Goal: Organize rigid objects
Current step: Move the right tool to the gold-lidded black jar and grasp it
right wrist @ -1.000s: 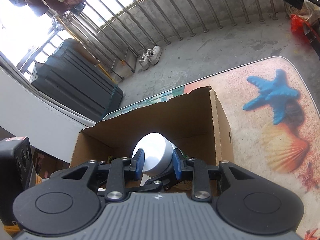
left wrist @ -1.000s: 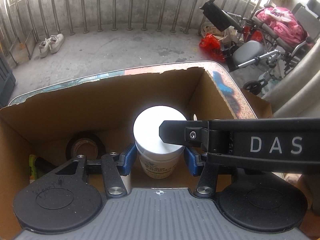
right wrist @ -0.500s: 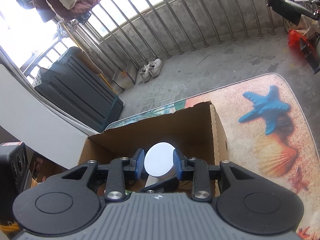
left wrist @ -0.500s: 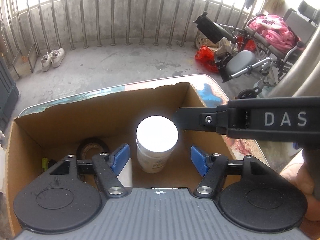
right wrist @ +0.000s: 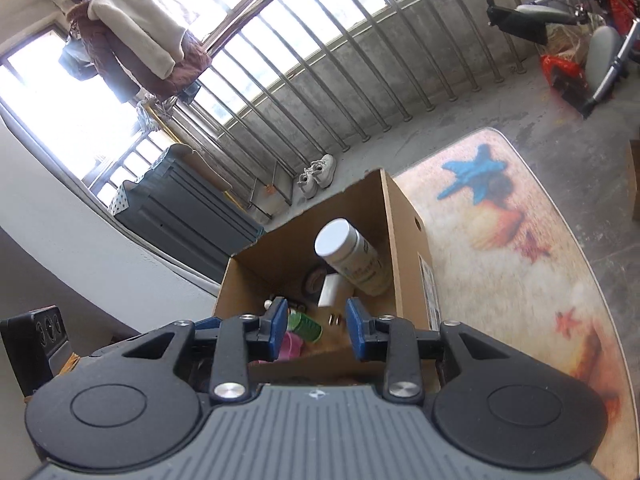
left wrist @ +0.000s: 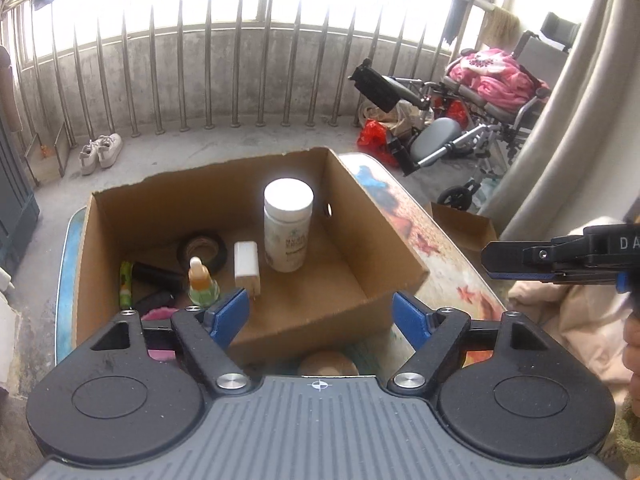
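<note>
The white-lidded supplement jar (left wrist: 288, 226) stands upright in the cardboard box (left wrist: 376, 248), right of the white charger (left wrist: 247, 266) and tape roll (left wrist: 202, 248), so this placing step looks finished. Both the left tool (left wrist: 320, 314) and right tool (right wrist: 316, 330) are released, empty, above the box's near wall. Next likely calls for fetching another loose item, perhaps the round brown thing (left wrist: 328, 364) just outside that wall.

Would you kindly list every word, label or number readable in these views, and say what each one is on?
"DA": white letters on the right gripper, cut off by the frame edge in the left wrist view.
White jar: printed label, too blurred to read.
Cardboard box: sticker on the outer side, too small to read.
Nothing else is legible.
</note>
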